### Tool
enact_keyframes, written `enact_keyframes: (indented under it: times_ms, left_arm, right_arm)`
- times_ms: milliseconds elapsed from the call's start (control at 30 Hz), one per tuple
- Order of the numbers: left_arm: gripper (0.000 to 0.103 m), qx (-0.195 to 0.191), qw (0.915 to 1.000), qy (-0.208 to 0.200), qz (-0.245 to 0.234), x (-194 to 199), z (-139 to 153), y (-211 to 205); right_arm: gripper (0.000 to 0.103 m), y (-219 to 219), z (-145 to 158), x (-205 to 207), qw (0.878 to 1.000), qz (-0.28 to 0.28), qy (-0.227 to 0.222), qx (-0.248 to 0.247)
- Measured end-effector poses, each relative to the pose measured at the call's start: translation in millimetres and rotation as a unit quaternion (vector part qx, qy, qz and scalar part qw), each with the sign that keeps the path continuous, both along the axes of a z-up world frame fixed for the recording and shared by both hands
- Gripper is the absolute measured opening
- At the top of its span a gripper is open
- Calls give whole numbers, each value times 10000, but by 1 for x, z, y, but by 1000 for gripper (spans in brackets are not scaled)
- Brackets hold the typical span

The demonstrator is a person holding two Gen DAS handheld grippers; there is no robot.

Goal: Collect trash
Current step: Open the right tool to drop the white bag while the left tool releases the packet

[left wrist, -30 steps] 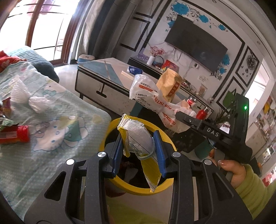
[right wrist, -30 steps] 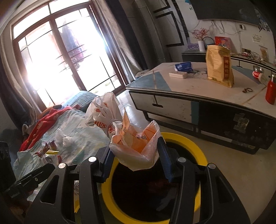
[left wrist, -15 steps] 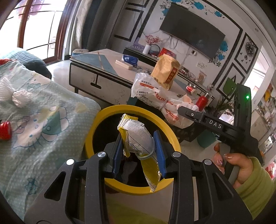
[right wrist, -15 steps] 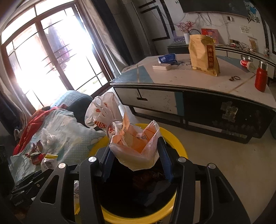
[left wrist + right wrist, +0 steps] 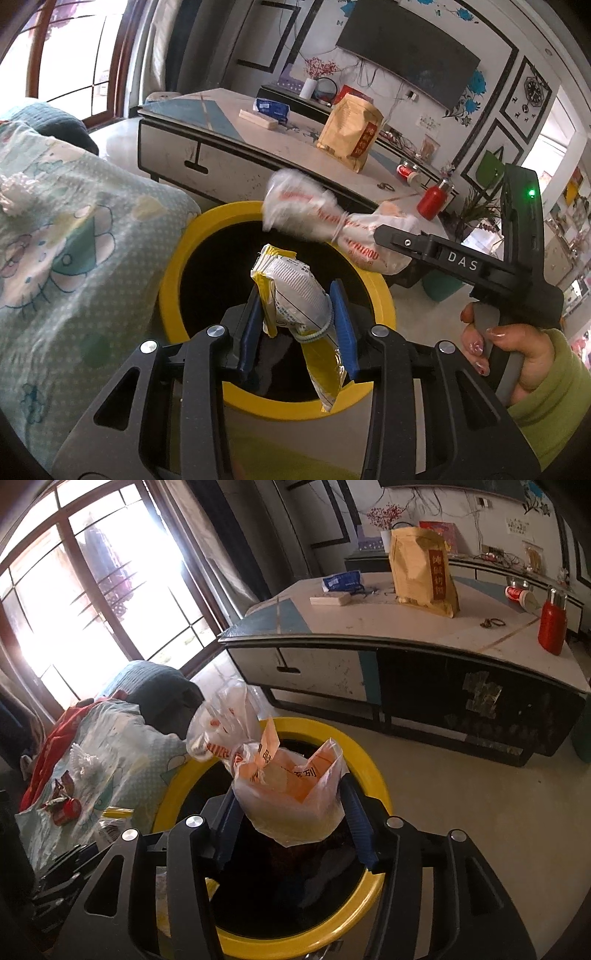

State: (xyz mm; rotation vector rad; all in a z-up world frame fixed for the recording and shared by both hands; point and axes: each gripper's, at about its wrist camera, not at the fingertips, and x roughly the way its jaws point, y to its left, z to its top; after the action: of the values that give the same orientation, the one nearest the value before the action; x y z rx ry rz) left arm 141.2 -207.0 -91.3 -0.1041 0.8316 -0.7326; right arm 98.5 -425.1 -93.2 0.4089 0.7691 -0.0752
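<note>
A black bin with a yellow rim (image 5: 173, 266) stands on the floor beside the sofa. Right over its mouth, my left gripper (image 5: 295, 291) has a crumpled yellow and white snack wrapper (image 5: 291, 284) between its blue pads. The jaws are opening, and the pads still touch the wrapper. My right gripper (image 5: 288, 790) hangs over the same yellow rim (image 5: 373, 775) with a white and orange plastic bag (image 5: 291, 805) between its pads. These jaws are opening too, with the pads still against the bag. In the left wrist view the bag (image 5: 306, 210) looks blurred.
A patterned blanket (image 5: 122, 746) covers the sofa left of the bin; on it lie a red can (image 5: 66, 806) and a white tissue (image 5: 83, 760). Behind the bin stands a low table (image 5: 369, 627) with a yellow paper bag (image 5: 424, 568) and a red bottle (image 5: 552, 627).
Both grippers have sunk toward the bin, whose mouth now lies directly under them. The right jaws stand a little wider around the bag, and the bag's tail has swung.
</note>
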Motion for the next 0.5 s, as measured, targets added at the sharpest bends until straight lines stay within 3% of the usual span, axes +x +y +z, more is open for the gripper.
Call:
enact_keyframes:
  times_ms: [100, 233, 333, 500]
  left_arm:
    - [36, -38, 9999, 106, -50, 3, -3, -4]
    - [68, -134, 9998, 140, -27, 3, -4, -2]
    - [83, -53, 10000, -9, 23, 1, 1, 1]
    - [92, 33, 9996, -274, 58, -7, 9, 3]
  right_arm:
    - [56, 0, -1, 1, 10000, 7, 17, 56]
    - [65, -1, 1, -1, 10000, -65, -44, 37]
    - [71, 0, 7, -3, 9998, -145, -144, -61]
    - [78, 4, 18, -7, 9987, -213, -360, -304]
